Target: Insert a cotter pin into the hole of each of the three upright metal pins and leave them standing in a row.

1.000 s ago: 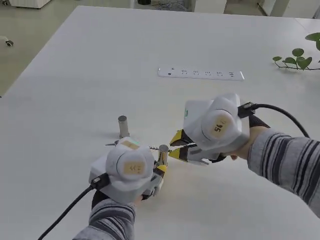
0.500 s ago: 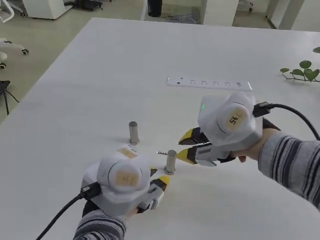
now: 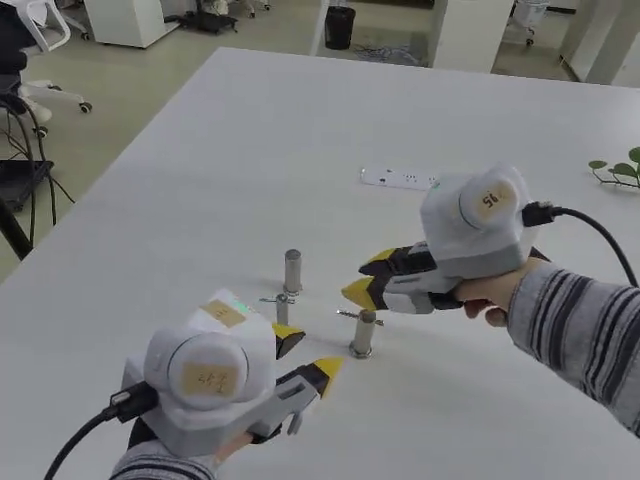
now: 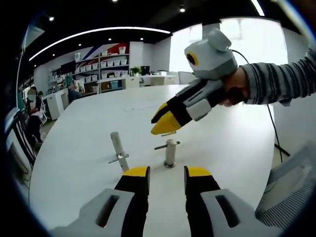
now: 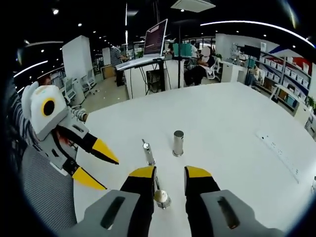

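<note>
**A:** Item one, the grippers. How are they sitting?

**B:** The left gripper [image 3: 306, 354] is hovering low over the near side of the white table [image 3: 200, 180]. Its jaws are standing moderately apart and are gripping nothing. In the left gripper view its yellow tips are framing bare tabletop just short of the pins.

**A:** And the other?

**B:** The right gripper [image 3: 368, 277] is hanging just beside the top of the near metal pin [image 3: 363, 335] and is pointing left. Its jaws are likewise spread and are carrying nothing. The lower tip is sitting just above the near cotter pin [image 3: 348, 314]; I cannot tell whether they are touching. In the right gripper view the top of that metal pin is showing in the gap between the jaws.

**A:** Item two, the metal pins?

**B:** Three, all standing upright on the table.
- The far metal pin [image 3: 293, 270] is showing as a plain shaft.
- The middle metal pin [image 3: 282, 312] is standing just in front of it, and the middle cotter pin [image 3: 268, 299] is crossing it near the top.
- The near metal pin is standing off to the right, apart from those two. Its cotter pin is passing through the upper end and sticking out to both sides.

**A:** Sundries?

**B:** A power strip [image 3: 398, 179] is lying farther back on the table, and a plant [image 3: 599, 165] is trailing in at the right edge.
</note>
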`<state>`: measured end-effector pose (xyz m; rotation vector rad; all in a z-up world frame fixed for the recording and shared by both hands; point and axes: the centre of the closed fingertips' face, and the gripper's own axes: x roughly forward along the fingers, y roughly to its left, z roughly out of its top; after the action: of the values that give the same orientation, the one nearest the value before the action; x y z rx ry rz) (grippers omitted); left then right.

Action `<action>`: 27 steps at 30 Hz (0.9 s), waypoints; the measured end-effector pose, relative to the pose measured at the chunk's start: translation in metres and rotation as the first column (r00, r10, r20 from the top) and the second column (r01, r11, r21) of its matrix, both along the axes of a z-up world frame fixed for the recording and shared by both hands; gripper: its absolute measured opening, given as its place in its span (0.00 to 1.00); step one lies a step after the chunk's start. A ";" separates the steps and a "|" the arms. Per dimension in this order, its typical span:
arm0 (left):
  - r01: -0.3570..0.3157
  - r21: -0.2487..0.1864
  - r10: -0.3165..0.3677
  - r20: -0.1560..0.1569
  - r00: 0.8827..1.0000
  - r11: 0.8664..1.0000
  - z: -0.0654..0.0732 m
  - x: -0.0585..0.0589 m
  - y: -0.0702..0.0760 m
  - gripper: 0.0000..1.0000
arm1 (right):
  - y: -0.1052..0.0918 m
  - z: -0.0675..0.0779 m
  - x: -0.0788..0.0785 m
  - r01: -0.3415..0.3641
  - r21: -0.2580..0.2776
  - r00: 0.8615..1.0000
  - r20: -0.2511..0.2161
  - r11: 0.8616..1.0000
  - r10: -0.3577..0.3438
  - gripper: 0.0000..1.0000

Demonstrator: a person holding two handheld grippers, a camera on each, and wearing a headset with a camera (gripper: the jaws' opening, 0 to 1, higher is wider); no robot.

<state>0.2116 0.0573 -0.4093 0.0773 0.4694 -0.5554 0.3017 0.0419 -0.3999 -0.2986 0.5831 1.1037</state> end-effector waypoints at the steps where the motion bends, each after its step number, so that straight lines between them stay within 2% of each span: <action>1: -0.005 0.008 0.005 0.007 1.000 1.000 0.001 0.000 0.003 0.26 | 0.004 0.001 0.007 0.007 0.016 1.000 -0.001 1.000 -0.007 0.19; 6: -0.037 0.059 0.036 0.027 0.999 0.998 0.003 0.000 0.018 0.28 | 0.022 0.000 0.022 0.031 0.039 0.999 0.010 0.999 -0.032 0.19; 8: -0.053 0.057 0.052 0.031 0.998 0.997 0.004 0.001 0.024 0.25 | 0.032 -0.001 0.024 0.038 0.040 0.999 0.011 0.998 -0.039 0.19; 14: -0.077 0.037 0.076 0.025 0.997 0.996 0.005 0.000 0.033 0.23 | 0.054 -0.019 0.040 0.073 0.010 0.997 0.002 0.997 -0.073 0.19; 19: -0.065 0.068 0.062 0.039 0.997 0.996 0.003 -0.002 0.037 0.24 | 0.064 -0.029 0.038 0.088 -0.005 0.996 -0.005 0.996 -0.088 0.18; 27: -0.068 0.043 0.066 0.049 0.997 0.997 0.002 -0.002 0.040 0.29 | 0.075 -0.040 0.044 0.108 -0.027 0.994 0.003 0.994 -0.108 0.16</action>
<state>0.2094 0.0970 -0.4071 0.1166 0.4366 -0.4760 0.3453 0.1166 -0.4396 -0.2878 0.6058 0.9916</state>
